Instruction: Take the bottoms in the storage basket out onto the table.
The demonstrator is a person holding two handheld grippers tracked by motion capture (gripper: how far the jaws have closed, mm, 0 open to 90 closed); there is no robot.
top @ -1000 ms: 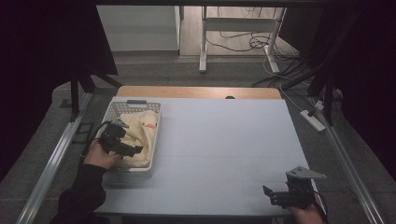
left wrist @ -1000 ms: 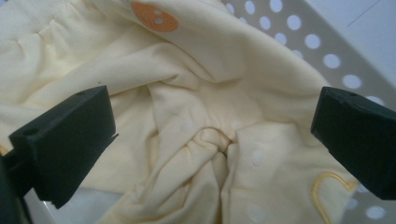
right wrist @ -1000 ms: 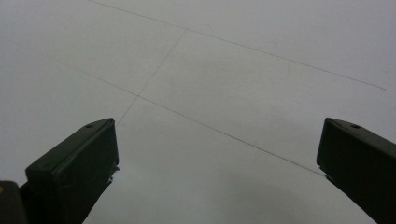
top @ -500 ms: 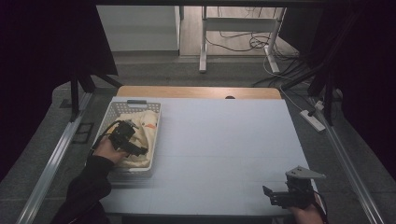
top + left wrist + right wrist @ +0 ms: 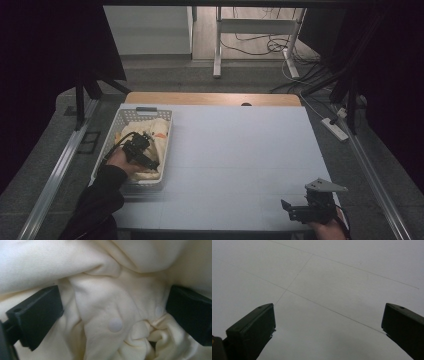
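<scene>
**Left claw pressed into cloth in the basket**

Under both claws, a pale table (image 5: 235,150) is spread, its top crossed by thin seams. At its left side a white basket (image 5: 131,116) is set, and the left claw (image 5: 141,152) is lowered into it. A cream cloth (image 5: 105,297) is heaped inside the basket and is pushed against by that claw. The jaws are spread wide, with a bunched fold lying between them and a round snap button (image 5: 115,324) just below the middle of the gap; nothing is pinched yet. Well apart, at the near right corner, the right claw (image 5: 300,210) is held over bare table, its jaws parted and empty.
</scene>
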